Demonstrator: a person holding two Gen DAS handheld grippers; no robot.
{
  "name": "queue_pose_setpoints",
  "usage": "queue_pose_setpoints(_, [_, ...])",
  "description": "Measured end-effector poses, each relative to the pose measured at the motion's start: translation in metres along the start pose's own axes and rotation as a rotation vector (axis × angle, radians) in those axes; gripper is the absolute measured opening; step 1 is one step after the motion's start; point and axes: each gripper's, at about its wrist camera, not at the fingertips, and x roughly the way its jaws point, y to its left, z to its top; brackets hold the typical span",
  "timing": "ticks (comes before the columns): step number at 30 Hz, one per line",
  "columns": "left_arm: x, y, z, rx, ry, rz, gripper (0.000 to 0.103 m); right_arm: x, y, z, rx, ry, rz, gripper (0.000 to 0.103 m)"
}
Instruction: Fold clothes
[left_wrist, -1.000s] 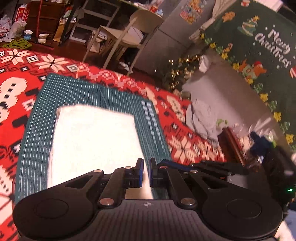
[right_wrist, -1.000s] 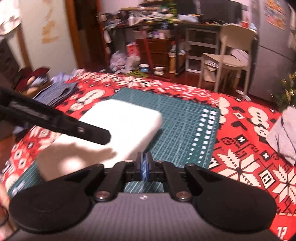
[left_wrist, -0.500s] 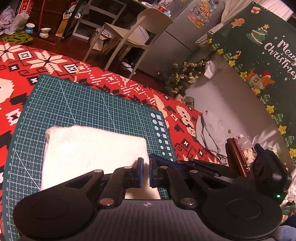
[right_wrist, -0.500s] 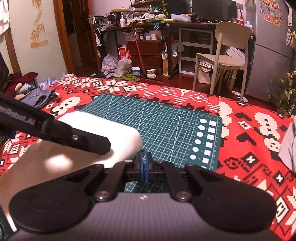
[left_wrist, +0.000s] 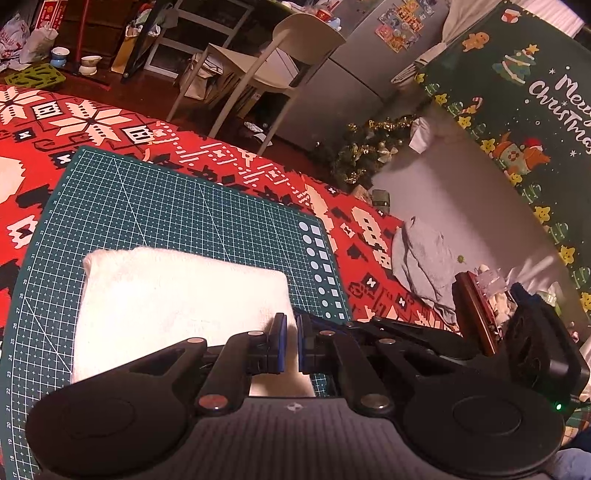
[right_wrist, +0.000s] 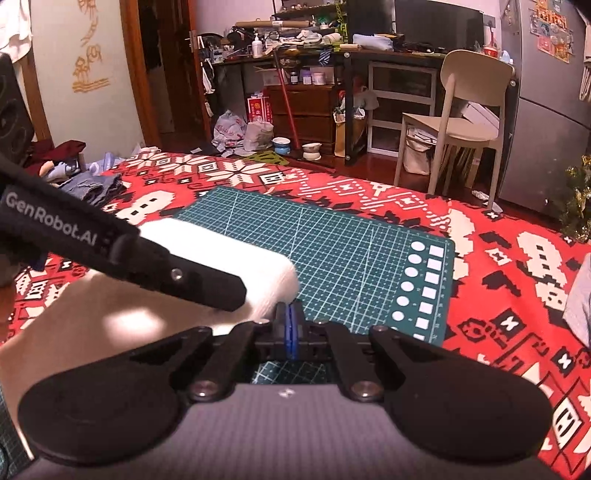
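Cloth: white fluffy folded towel (left_wrist: 177, 302) lies flat as a rectangle on the dark green gridded cutting mat (left_wrist: 155, 214), in the mat's near-left part; its far edge is straight, its right corner rounded. In the right wrist view the same cloth (right_wrist: 221, 251) is washed out by bright light, so no texture can be read there.

Mat: sits on the red and white patterned blanket (left_wrist: 92, 122), which covers the surface under everything. A column of white circles and squares runs down the mat's right edge (right_wrist: 424, 280).

Left tool (left_wrist: 291, 343): blue pads stand slightly apart with a narrow gap between them; white cloth shows through the gap, but nothing is seen pinched. The tool hangs over the near right corner of the towel. In the right wrist view its black finger (right_wrist: 207, 284), marked GenRobot.AI, crosses in front of the towel from the left.

Right tool (right_wrist: 290, 328): blue pads are pressed together, no cloth visible between them. The tips sit just beside the towel's right corner, above bare mat; contact with the cloth cannot be told.

Surroundings: grey crumpled garment (left_wrist: 424, 266) lies on the blanket to the right of the mat, well apart from the towel. Cream plastic chair (right_wrist: 465, 107) stands beyond the blanket, beside a grey refrigerator (right_wrist: 546, 110). A dark green Merry Christmas hanging (left_wrist: 524, 103) covers the right wall.
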Motion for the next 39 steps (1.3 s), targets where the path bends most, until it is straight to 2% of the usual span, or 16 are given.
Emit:
queue_pose_setpoints(11, [0.0, 0.002, 0.0, -0.012, 0.003, -0.011, 0.004, -0.003, 0.006, -0.007, -0.016, 0.01, 0.022, 0.003])
queue_pose_setpoints(20, [-0.009, 0.007, -0.009, -0.056, 0.0, -0.027, 0.004, -0.029, 0.02, -0.02, -0.031, 0.047, 0.014, 0.003])
queue_pose_setpoints(23, [-0.021, 0.008, -0.02, -0.061, 0.013, -0.018, 0.004, -0.038, 0.024, -0.026, -0.021, 0.049, 0.02, 0.003])
queue_pose_setpoints(27, [-0.039, 0.0, -0.037, -0.019, 0.034, 0.011, 0.004, -0.052, 0.033, -0.031, -0.024, 0.049, 0.035, 0.003])
queue_pose_setpoints(33, [-0.054, -0.011, -0.067, 0.027, 0.071, 0.018, 0.004, -0.073, 0.05, -0.039, -0.05, 0.055, 0.036, 0.003])
queue_pose_setpoints(39, [-0.064, -0.015, -0.087, 0.029, 0.106, 0.006, 0.004, -0.097, 0.069, -0.05, -0.076, 0.073, 0.042, 0.003])
